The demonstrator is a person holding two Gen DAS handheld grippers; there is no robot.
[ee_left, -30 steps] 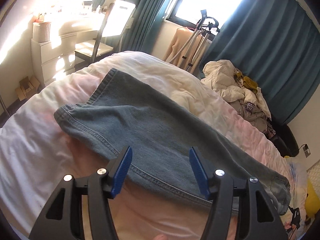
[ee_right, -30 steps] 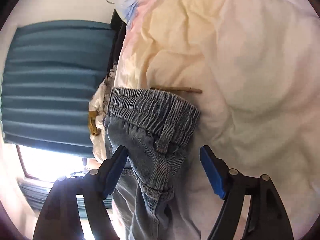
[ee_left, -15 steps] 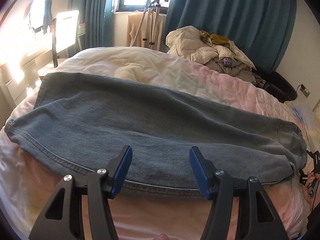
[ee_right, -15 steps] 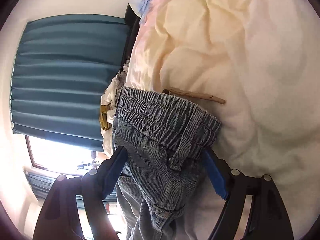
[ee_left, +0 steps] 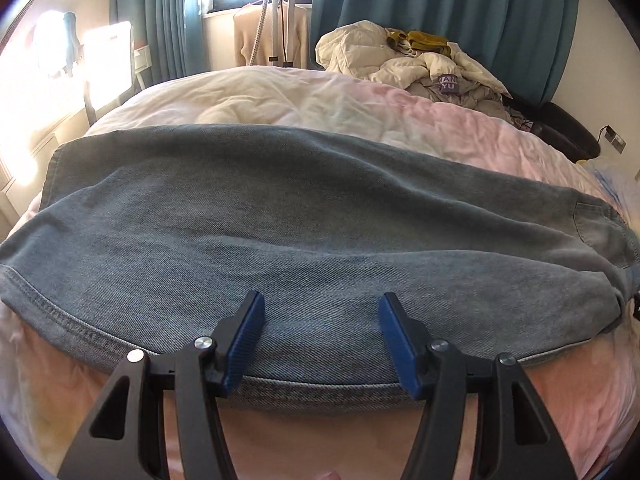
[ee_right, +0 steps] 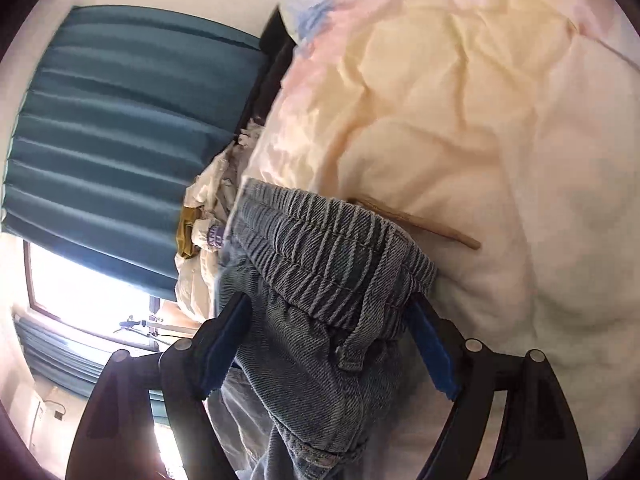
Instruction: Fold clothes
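Blue jeans (ee_left: 280,220) lie folded lengthwise across the pale duvet (ee_left: 280,96), legs to the left and a back pocket (ee_left: 600,228) at the right end. My left gripper (ee_left: 320,320) hovers over their near seam edge, open, with nothing pinched. In the right wrist view the gathered elastic waistband (ee_right: 332,248) sits between the fingers of my right gripper (ee_right: 328,300), whose jaws are opening. Its right pad is partly hidden behind the waistband corner. A tan drawstring (ee_right: 432,228) trails from the waistband onto the duvet (ee_right: 480,120).
A heap of cream and mustard clothes (ee_left: 420,64) lies at the bed's far side. Behind it hang teal curtains (ee_left: 440,8) beside a bright window, with a garment stand (ee_left: 280,20) in front. A chair (ee_left: 108,60) stands at the far left, and a black seat (ee_left: 560,128) at the right.
The left gripper swung lower and closer, now square to the jeans' near edge. The right gripper advanced onto the waistband and its jaws spread a little wider.
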